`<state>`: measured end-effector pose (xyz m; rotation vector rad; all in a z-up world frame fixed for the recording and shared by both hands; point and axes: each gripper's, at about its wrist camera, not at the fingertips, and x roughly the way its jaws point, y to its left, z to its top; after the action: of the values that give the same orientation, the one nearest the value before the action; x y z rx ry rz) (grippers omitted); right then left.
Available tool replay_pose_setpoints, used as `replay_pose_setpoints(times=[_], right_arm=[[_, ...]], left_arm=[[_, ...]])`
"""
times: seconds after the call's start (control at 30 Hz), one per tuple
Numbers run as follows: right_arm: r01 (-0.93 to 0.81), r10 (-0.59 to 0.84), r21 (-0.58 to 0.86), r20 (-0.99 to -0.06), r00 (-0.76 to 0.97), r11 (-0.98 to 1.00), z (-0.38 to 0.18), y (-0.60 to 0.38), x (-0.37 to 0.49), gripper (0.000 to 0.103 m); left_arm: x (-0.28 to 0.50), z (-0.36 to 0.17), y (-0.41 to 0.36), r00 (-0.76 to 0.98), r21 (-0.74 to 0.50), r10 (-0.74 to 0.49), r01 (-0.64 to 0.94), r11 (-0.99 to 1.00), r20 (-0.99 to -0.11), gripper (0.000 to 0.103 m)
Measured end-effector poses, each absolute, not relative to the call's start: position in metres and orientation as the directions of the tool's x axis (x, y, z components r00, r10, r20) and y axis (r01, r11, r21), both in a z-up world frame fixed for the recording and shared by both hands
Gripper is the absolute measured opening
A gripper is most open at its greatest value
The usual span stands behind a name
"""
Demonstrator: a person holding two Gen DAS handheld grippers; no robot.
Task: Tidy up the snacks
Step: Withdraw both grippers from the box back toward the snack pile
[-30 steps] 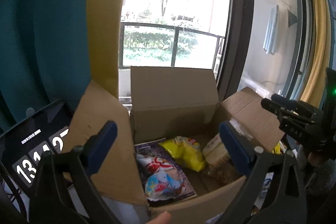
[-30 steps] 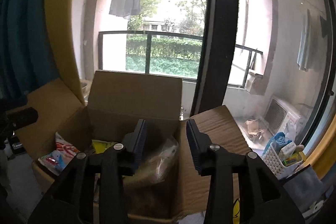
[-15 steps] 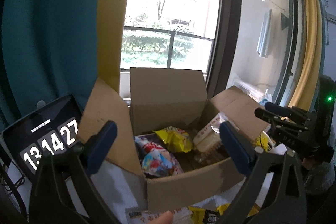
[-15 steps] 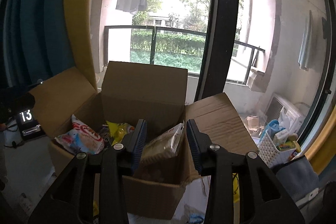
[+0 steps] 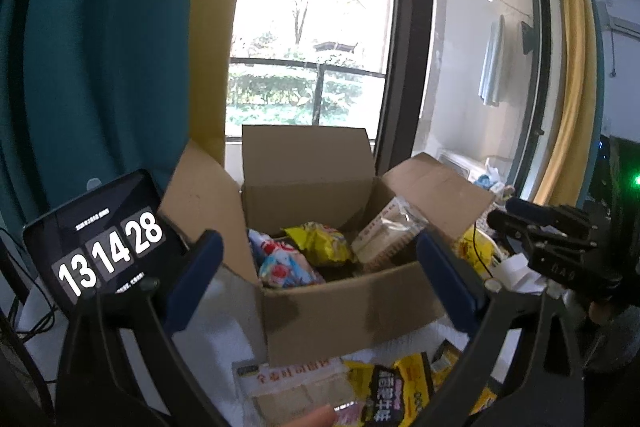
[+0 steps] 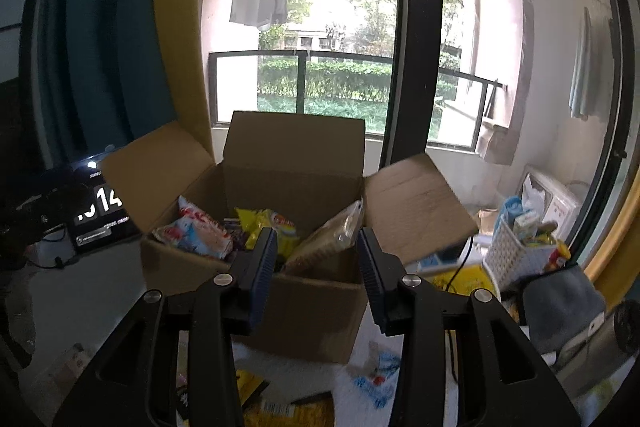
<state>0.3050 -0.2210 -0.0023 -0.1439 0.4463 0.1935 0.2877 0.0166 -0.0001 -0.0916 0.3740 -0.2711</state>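
Cardboard box of snacks ahead of both grippers — left gripper jaws wide, right gripper jaws part-open, nothing held.

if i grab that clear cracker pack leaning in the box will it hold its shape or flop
The cracker pack probably stays fairly stiff: it stands propped against the box wall without sagging. The clear wrap looks slick, so it may slip. Its contents likely crush under a hard squeeze.

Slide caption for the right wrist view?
Empty right tongs face an open cardboard box of snack packets by the window.
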Motion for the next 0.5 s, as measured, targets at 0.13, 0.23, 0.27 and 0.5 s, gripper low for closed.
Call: replay_pose_setpoints(times=[0.13, 0.23, 0.27, 0.5], right_arm=[[-0.227, 0.157, -0.100, -0.458, 0.875, 0.969, -0.009, -0.218, 0.290, 0.047], [-0.231, 0.160, -0.096, -0.470, 0.868, 0.968, -0.013, -0.218, 0.280, 0.050], [-0.231, 0.161, -0.092, -0.475, 0.865, 0.969, -0.015, -0.219, 0.277, 0.050], [-0.203, 0.139, -0.076, -0.497, 0.856, 0.976, -0.021, -0.239, 0.263, 0.052]], left_arm=[[0.276, -0.009, 0.018, 0.886, -0.134, -0.281, 0.249, 0.959, -0.369, 0.099], [0.267, -0.015, 0.021, 0.879, -0.132, -0.279, 0.247, 0.960, -0.387, 0.099], [0.264, -0.018, 0.022, 0.877, -0.132, -0.279, 0.246, 0.960, -0.392, 0.099], [0.248, -0.038, 0.031, 0.863, -0.109, -0.245, 0.219, 0.970, -0.441, 0.099]])
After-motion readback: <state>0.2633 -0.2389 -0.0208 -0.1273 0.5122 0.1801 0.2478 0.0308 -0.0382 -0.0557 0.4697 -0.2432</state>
